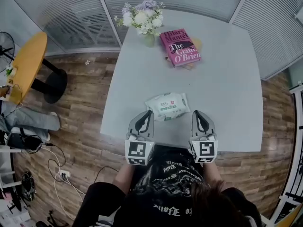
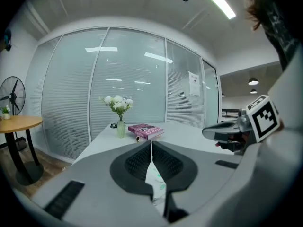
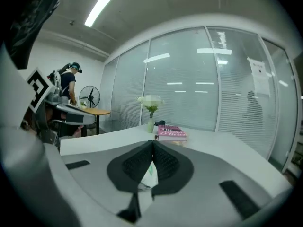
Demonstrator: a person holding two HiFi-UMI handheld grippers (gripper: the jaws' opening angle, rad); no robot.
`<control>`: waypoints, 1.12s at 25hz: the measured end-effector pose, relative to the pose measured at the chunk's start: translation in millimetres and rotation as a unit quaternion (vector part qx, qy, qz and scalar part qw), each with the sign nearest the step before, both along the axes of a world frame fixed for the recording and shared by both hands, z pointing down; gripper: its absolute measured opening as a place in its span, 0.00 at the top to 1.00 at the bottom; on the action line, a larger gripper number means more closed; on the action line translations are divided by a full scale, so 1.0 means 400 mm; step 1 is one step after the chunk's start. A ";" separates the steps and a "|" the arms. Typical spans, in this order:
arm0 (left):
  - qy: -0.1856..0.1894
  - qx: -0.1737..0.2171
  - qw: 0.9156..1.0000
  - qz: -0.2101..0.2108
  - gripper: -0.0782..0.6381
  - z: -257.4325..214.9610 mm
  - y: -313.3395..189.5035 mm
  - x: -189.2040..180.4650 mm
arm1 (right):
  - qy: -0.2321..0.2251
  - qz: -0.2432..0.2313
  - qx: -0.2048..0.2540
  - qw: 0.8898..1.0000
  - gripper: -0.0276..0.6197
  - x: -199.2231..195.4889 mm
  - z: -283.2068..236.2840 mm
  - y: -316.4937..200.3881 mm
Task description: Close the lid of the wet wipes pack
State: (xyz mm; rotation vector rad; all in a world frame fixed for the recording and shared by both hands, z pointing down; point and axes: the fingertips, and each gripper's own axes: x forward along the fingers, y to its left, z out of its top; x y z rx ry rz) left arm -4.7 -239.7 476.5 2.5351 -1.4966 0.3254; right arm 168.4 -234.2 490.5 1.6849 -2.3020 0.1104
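Currently, I have both grippers at the near edge of the white table (image 1: 227,93). Left gripper (image 1: 149,113): jaws closed together, nothing gripped. Right gripper (image 1: 195,113): likewise closed, empty. The wet wipes pack (image 1: 166,106) lies flat at one o'clock from the left tips. The pink book (image 1: 180,47) sits at twelve o'clock beyond it.
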 end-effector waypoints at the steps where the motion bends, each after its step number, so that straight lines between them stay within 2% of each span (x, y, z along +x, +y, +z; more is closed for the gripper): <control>1: 0.005 0.002 1.000 0.002 0.88 -0.004 0.000 0.000 | 0.006 0.000 0.008 1.000 0.96 -0.003 -0.007 0.002; 5: 0.031 0.014 0.999 0.012 0.88 -0.037 -0.009 -0.001 | -0.010 0.006 0.015 1.000 0.96 0.000 -0.027 -0.003; 9: 0.023 0.028 0.999 0.016 0.88 -0.054 -0.013 -0.004 | -0.020 0.018 0.014 1.000 0.96 0.013 -0.035 -0.005; 28: 0.020 0.028 0.999 0.026 0.88 -0.054 -0.026 -0.010 | -0.013 0.038 0.005 0.999 0.96 0.021 -0.041 -0.023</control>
